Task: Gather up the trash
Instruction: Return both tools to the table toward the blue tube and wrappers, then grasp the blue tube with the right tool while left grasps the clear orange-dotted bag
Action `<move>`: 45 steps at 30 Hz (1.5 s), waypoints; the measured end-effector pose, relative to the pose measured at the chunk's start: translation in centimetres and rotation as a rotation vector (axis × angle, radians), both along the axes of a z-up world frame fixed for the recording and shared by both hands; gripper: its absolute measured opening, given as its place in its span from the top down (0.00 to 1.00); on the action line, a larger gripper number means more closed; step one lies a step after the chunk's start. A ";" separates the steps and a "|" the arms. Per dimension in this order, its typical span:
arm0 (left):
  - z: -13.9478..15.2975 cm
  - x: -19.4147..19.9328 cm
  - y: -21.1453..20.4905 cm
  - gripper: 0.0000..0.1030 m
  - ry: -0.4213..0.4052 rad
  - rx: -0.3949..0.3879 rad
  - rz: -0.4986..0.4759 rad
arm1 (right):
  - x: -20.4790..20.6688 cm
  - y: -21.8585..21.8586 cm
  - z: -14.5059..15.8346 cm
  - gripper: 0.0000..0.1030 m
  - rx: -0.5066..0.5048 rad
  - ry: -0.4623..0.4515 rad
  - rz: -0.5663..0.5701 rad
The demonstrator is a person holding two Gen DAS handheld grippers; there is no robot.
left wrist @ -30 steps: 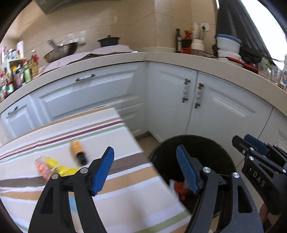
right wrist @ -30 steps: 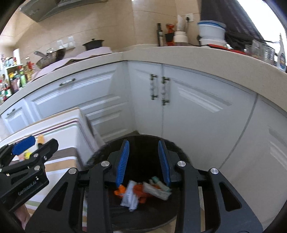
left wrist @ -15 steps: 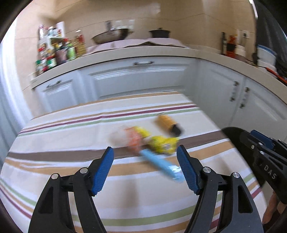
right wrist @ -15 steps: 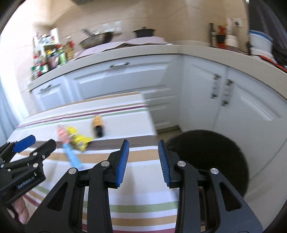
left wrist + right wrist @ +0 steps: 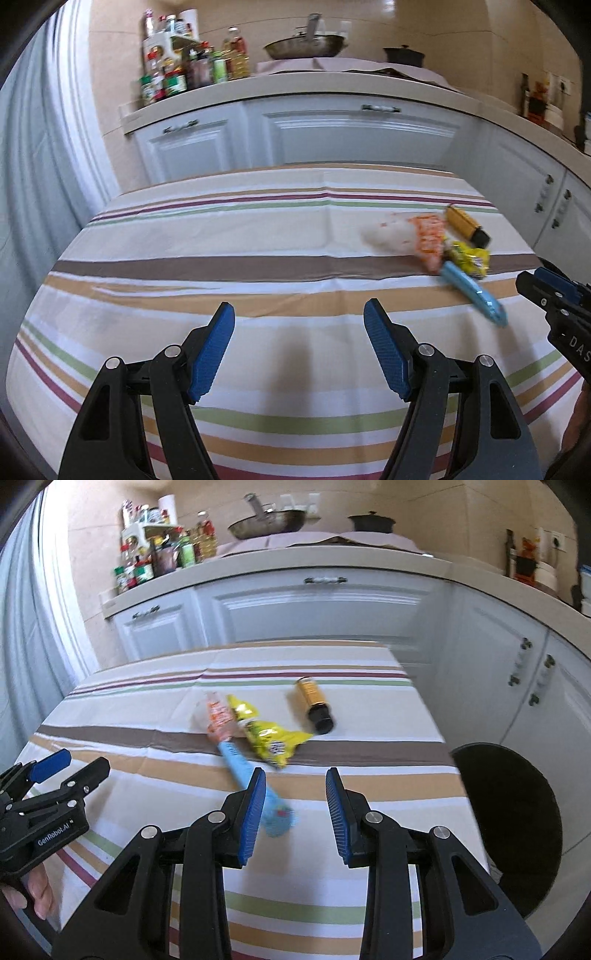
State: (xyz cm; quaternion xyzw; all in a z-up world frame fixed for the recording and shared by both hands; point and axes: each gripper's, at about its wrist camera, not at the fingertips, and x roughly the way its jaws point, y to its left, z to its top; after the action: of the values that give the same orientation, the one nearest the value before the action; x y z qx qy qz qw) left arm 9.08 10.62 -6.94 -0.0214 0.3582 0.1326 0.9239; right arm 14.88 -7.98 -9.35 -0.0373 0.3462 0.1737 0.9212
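Right wrist: right gripper (image 5: 295, 805) open above blue wrapper (image 5: 255, 779)

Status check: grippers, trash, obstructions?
Left gripper open, empty. Right gripper open, empty. Wrappers and bottle on table; bin beside. Nothing blocking.

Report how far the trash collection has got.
Done: cannot tell, since the black bin's inside is hidden. In hand: nothing; left gripper and right gripper are open. Left on the striped table: blue wrapper, yellow packet, orange-white wrapper, amber bottle.
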 end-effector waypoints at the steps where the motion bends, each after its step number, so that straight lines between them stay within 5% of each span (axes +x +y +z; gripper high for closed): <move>1: 0.0 -0.1 0.5 0.32 0.002 0.000 0.009 | 0.0 0.3 -0.1 0.68 -0.004 0.004 0.007; 16: -0.7 -0.6 4.8 0.32 0.036 -0.038 0.089 | 1.7 3.1 -2.3 0.67 -0.093 0.143 0.057; 23: -0.8 -0.5 4.5 0.32 0.040 -0.035 0.076 | 1.3 3.6 -2.3 0.85 -0.139 0.125 0.091; 45: -0.4 1.8 -1.0 0.32 0.028 -0.044 -0.056 | 0.6 -1.1 0.3 0.92 -0.042 0.030 -0.012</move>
State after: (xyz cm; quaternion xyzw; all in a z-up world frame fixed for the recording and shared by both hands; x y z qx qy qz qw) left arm 10.87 9.66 -7.36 -0.0297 0.3742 0.0990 0.9216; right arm 15.44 -9.07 -9.03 -0.0520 0.3638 0.1611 0.9160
